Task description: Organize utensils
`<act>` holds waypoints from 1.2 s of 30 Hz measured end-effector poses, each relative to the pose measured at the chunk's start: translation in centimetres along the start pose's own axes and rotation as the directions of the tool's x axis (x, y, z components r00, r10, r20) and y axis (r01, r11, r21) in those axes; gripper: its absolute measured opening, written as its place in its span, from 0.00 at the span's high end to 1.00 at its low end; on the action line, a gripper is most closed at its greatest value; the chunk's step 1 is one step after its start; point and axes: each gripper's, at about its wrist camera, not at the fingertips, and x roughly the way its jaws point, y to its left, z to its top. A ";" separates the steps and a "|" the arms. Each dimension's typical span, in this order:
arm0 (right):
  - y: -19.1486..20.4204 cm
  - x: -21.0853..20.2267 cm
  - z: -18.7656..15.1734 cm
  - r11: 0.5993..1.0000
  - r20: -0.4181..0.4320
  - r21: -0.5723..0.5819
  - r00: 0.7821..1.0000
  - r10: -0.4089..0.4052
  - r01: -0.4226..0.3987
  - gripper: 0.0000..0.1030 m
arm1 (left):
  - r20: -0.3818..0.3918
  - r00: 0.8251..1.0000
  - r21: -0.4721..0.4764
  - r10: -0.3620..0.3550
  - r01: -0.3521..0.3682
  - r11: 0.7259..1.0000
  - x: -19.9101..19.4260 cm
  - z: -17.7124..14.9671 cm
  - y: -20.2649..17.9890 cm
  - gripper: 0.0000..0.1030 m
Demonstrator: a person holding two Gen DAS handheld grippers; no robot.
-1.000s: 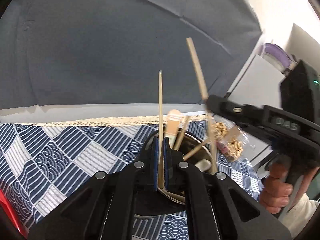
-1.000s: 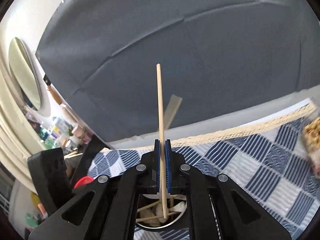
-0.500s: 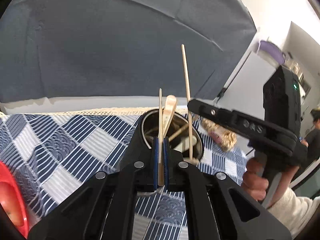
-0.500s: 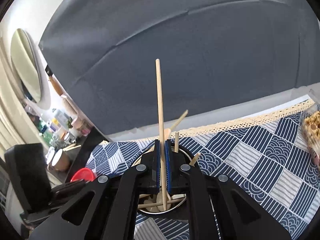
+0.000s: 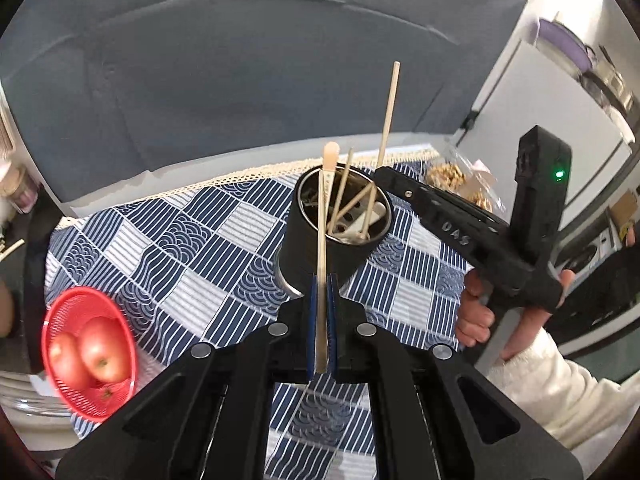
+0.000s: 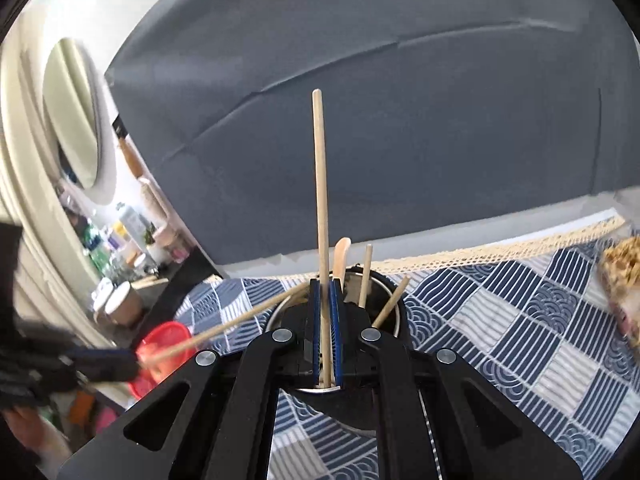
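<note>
A black utensil holder (image 5: 320, 248) with a steel inside stands on the blue checked tablecloth and holds several wooden utensils. My left gripper (image 5: 321, 288) is shut on a wooden chopstick (image 5: 321, 240), just in front of the holder. My right gripper (image 6: 326, 292) is shut on another wooden chopstick (image 6: 320, 184), held upright over the holder (image 6: 384, 300), its lower end inside. In the left wrist view the right gripper (image 5: 384, 176) reaches the holder's rim from the right. In the right wrist view the left gripper (image 6: 132, 362) and its chopstick (image 6: 224, 328) come in from the left.
A red basket (image 5: 86, 352) with apples sits at the table's left edge. A clear bag of snacks (image 5: 456, 178) lies behind and right of the holder. A grey backdrop rises behind the table. The tablecloth (image 5: 192, 280) has a lace trim at the far edge.
My left gripper has pulled back and up from the holder with its chopstick, so the whole holder and the red basket now show. My right gripper still holds its chopstick in the holder.
</note>
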 end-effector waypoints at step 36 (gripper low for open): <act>-0.1 -6.9 -2.6 0.983 -0.044 -0.149 0.993 -0.113 0.105 0.17 | 0.004 0.995 0.045 0.100 -0.101 0.994 -0.7 1.7 -1.1 0.07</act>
